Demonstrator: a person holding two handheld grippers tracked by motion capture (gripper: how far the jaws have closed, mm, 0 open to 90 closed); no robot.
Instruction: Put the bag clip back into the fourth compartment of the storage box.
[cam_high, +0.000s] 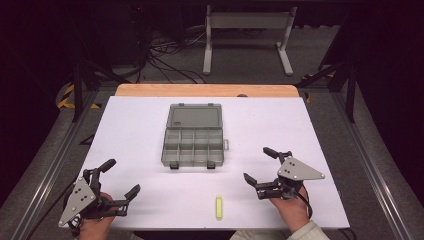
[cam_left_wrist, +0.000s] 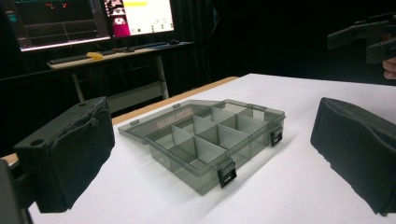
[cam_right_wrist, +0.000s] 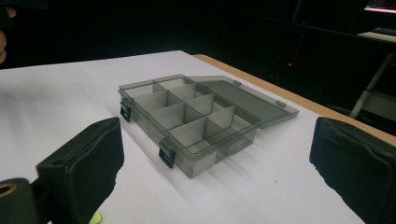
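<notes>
At the desk's (cam_high: 125, 115) near left corner, the left claw (cam_high: 120, 177) is released, jaws wide apart, holding nothing. A grey compartment box (cam_high: 194, 135) sits mid-desk toward the far edge, its lid lying flat open behind it. A small yellow stick (cam_high: 218, 207) lies by the near edge. Near the right edge, the right claw (cam_high: 261, 165) is likewise released and empty.

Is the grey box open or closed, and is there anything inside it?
Open. The grey box has its lid folded flat onto the table behind it, and every compartment looks empty.
</notes>
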